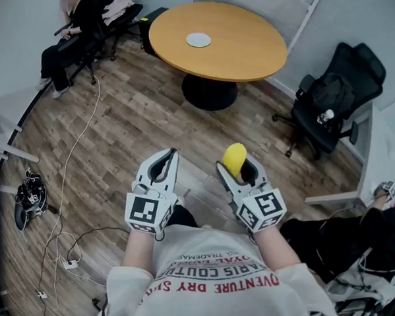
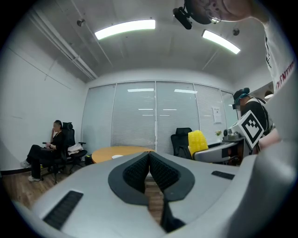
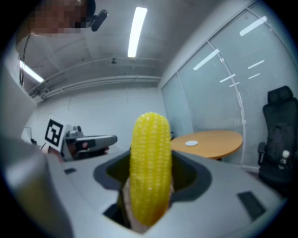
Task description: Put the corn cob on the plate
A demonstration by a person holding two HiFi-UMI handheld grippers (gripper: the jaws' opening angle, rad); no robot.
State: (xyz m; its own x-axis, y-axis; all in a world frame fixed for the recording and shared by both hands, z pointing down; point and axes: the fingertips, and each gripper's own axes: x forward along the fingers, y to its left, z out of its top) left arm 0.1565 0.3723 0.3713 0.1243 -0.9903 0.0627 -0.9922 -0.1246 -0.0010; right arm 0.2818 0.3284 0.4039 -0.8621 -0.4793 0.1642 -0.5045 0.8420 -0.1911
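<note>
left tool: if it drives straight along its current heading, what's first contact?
Likely the table: it sits dead ahead of the left tool, just above the shut jaws. If the line clears its top, the glass wall behind. Depth unclear.

Round wooden table (image 1: 235, 50), black office chair (image 1: 332, 104), seated person (image 1: 63, 49), loose cables (image 1: 62, 187) on plank floor (image 1: 130, 124).

The white shirt (image 1: 216, 255) carries red print, seen upside down: "VENTURE DRY", "ARIS COUTU" and, smaller, "TRADEMARK". A paper notice (image 2: 217, 115) on the glass wall (image 2: 135, 121) is too small to read.
</note>
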